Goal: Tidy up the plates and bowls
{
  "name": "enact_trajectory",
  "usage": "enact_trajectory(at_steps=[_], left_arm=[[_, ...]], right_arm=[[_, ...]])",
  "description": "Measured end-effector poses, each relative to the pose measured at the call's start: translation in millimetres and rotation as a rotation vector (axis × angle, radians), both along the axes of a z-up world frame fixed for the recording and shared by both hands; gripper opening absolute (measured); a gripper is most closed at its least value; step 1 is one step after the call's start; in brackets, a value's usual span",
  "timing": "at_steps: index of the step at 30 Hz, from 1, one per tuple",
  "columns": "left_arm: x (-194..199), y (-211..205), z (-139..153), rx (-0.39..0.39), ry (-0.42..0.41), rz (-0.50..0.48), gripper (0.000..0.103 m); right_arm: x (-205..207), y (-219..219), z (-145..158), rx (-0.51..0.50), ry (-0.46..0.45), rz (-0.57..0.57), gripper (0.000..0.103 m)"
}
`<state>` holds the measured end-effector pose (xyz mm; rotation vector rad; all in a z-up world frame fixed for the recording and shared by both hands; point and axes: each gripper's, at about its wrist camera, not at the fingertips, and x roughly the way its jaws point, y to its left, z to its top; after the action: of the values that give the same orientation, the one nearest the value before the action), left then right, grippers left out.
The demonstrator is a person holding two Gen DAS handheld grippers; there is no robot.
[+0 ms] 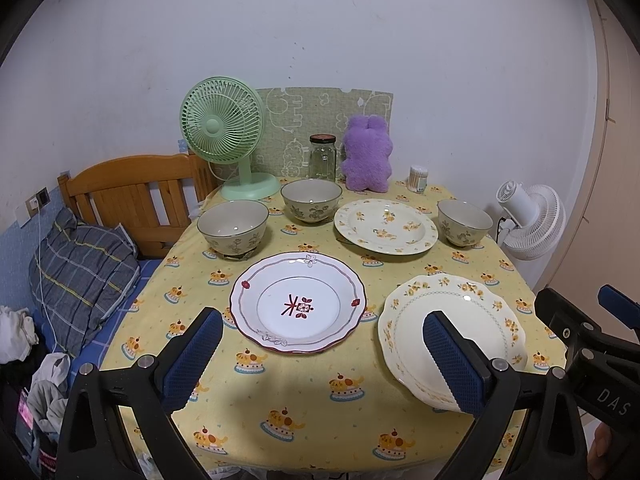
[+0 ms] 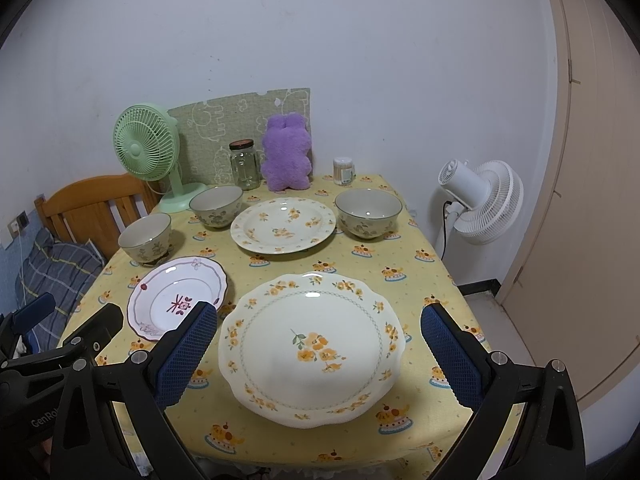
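Both grippers, left (image 1: pixel 322 354) and right (image 2: pixel 318 352), level above table (jaws wide).

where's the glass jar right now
The glass jar stands upright at the back of the table, between the green fan and the purple plush toy, just behind the middle bowl.

Front edge open, back row crowded

We see bare cloth (image 1: pixel 304 396) along the near edge, in front of the red plate (image 1: pixel 298 304) and the scalloped plate (image 2: pixel 310 346), which lie just beside each other with a narrow gap. Behind them the left bowl (image 1: pixel 233 229), middle bowl (image 1: pixel 311 200), flowered plate (image 1: pixel 386 226) and right bowl (image 1: pixel 465 222) leave slim lanes. The green fan (image 1: pixel 224 136), jar (image 1: pixel 322 158) and plush (image 1: pixel 367 156) block the wall side.
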<state>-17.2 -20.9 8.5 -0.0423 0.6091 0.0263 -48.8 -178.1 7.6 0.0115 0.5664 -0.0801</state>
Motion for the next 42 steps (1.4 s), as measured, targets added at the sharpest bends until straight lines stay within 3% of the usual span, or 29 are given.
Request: enact_trajectory(at_steps=[18, 25, 30, 42], left_arm=[[20.4, 13.4, -5.4, 0.005, 0.034, -0.018, 0.098], [40.9, 26.1, -0.1, -0.006, 0.037, -0.093, 0.1], [51.8, 25.8, 2.0, 0.028, 0.033, -0.128, 0.103], [87.0, 1.2, -22.8, -0.048, 0.151, -0.172, 0.101]], right_arm=[[23.1, 14.2, -3.2, -0.007, 0.043, -0.033, 0.103], [40.9, 24.6, -0.3, 0.009, 0.064, -0.092, 0.103], [52.8, 27.3, 2.1, 0.01, 0.079, -0.14, 0.103], [78.4, -2.1, -8.1, 0.004, 0.143, -0.186, 0.103]])
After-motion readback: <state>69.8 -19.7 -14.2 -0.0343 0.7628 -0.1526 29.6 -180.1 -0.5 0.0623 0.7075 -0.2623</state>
